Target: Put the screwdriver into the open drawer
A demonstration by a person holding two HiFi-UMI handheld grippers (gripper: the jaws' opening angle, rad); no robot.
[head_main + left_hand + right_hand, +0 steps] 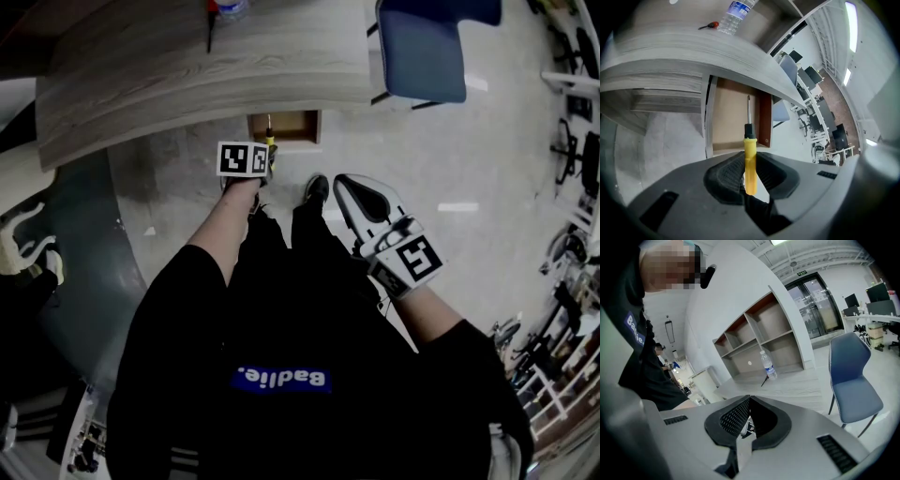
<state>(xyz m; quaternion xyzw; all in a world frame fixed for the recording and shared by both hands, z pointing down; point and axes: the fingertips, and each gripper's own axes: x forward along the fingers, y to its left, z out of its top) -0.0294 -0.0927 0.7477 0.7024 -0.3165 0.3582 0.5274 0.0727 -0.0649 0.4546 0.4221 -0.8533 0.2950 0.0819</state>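
Screwdriver [749, 150] clamped in left gripper [749, 161], poised above open drawer [727, 117]; release still owed. Right gripper [749, 401] closed, empty.

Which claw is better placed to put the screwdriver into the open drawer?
Left: the left claw holds the screwdriver, its tip pointing at the open drawer. The right claw is empty, facing elsewhere.

Screwdriver [749, 159] over open drawer [726, 117] beneath desk [675, 51], bottle [735, 18] on desk.
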